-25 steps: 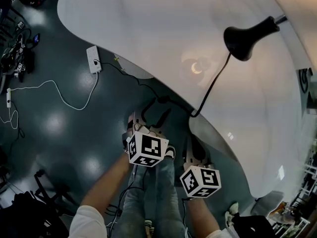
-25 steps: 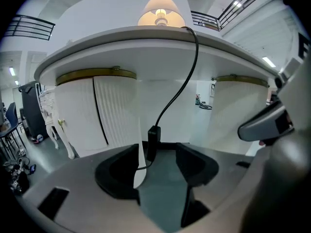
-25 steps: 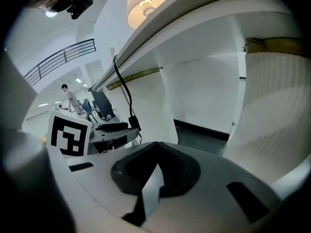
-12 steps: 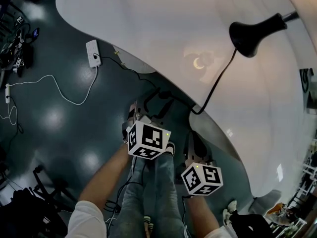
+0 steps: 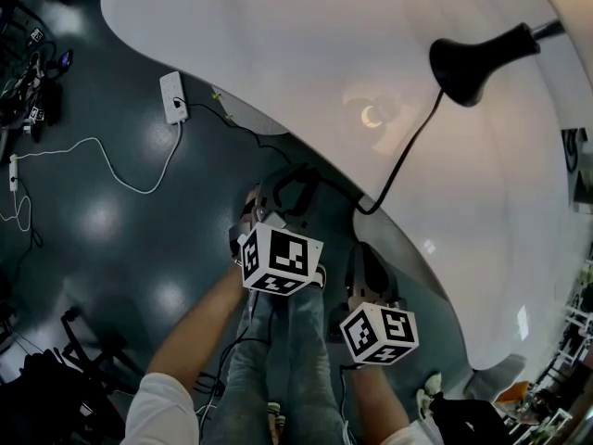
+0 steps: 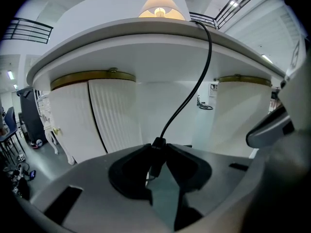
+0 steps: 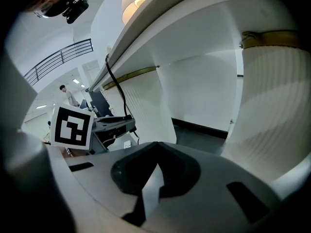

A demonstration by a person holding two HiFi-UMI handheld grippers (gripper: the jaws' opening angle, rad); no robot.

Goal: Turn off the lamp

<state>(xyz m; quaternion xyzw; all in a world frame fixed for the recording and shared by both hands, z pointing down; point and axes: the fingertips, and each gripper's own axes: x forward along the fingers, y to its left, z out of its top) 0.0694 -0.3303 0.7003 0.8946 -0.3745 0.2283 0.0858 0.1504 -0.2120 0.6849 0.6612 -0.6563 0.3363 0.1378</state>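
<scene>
A black lamp [image 5: 477,58] stands on the white table [image 5: 278,44], and its glow [image 5: 371,116] shows on the tabletop. Its black cord [image 5: 408,151] drops over the table's edge to an inline switch [image 6: 156,154]. My left gripper [image 5: 287,188] is just below that edge. Its jaws are closing, and their tips pinch the switch [image 5: 301,191] from both sides. In the left gripper view the lit shade [image 6: 160,9] shows above the table's rim. My right gripper [image 5: 363,250] hangs beside the left one, under the table's edge. It is shut [image 7: 156,147] with nothing in it.
On the dark floor lie a white power strip [image 5: 173,98] and a white cable [image 5: 111,170], and more cables lie at the far left. White ribbed table pedestals [image 6: 92,115] stand ahead, under the tabletop. The person's legs [image 5: 278,360] are below the grippers.
The left gripper's jaws have come together around the cord's switch. Both grippers have stayed about where they were. The glow on the table is still there.
</scene>
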